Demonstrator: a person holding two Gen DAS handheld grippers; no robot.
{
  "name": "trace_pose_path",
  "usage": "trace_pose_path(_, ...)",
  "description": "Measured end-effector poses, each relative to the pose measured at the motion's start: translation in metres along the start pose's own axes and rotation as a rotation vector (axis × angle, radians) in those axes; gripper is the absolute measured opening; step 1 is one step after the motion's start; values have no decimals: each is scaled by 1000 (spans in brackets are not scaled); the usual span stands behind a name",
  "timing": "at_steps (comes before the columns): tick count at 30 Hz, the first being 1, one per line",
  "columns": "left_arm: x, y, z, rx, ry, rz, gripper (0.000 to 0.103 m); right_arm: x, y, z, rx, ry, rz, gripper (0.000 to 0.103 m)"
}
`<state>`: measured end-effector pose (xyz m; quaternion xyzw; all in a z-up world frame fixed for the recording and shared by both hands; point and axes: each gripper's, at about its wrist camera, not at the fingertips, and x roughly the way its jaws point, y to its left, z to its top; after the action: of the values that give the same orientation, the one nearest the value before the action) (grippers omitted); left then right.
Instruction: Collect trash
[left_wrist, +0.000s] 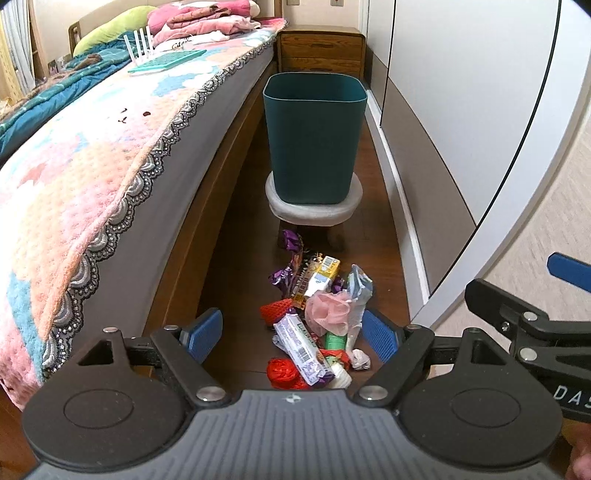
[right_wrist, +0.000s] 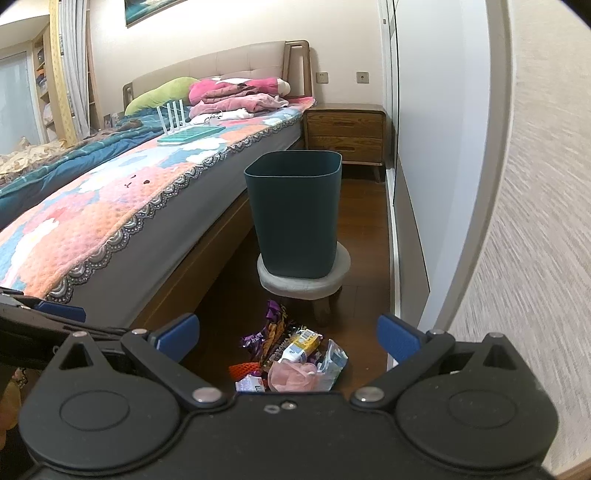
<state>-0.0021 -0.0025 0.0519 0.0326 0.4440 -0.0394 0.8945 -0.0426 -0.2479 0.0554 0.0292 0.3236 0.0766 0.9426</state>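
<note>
A pile of trash (left_wrist: 317, 317) lies on the wooden floor: wrappers, a pink mesh puff (left_wrist: 327, 308), a small yellow carton (left_wrist: 325, 273), red netting (left_wrist: 286, 373). It also shows in the right wrist view (right_wrist: 291, 358). A dark teal bin (left_wrist: 314, 136) stands on a low round stool (left_wrist: 314, 210) behind the pile; the right wrist view shows the bin (right_wrist: 295, 214) too. My left gripper (left_wrist: 291, 336) is open, above the near end of the pile. My right gripper (right_wrist: 288, 336) is open and empty, above the pile.
A bed (left_wrist: 110, 166) with a pink patterned blanket runs along the left. A wardrobe wall (left_wrist: 461, 129) runs along the right. A wooden nightstand (left_wrist: 321, 48) stands behind the bin. The floor strip between bed and wardrobe is narrow.
</note>
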Motion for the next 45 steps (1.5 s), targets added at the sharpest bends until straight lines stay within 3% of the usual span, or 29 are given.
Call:
trace_pose_path(25, -16, 3, 7, -2, -40, -16, 83, -2, -6, 4, 39, 2, -11, 103)
trace_pose_path(45, -7, -1, 10, 13, -21, -20, 83, 7, -11, 6, 51, 23, -2, 103)
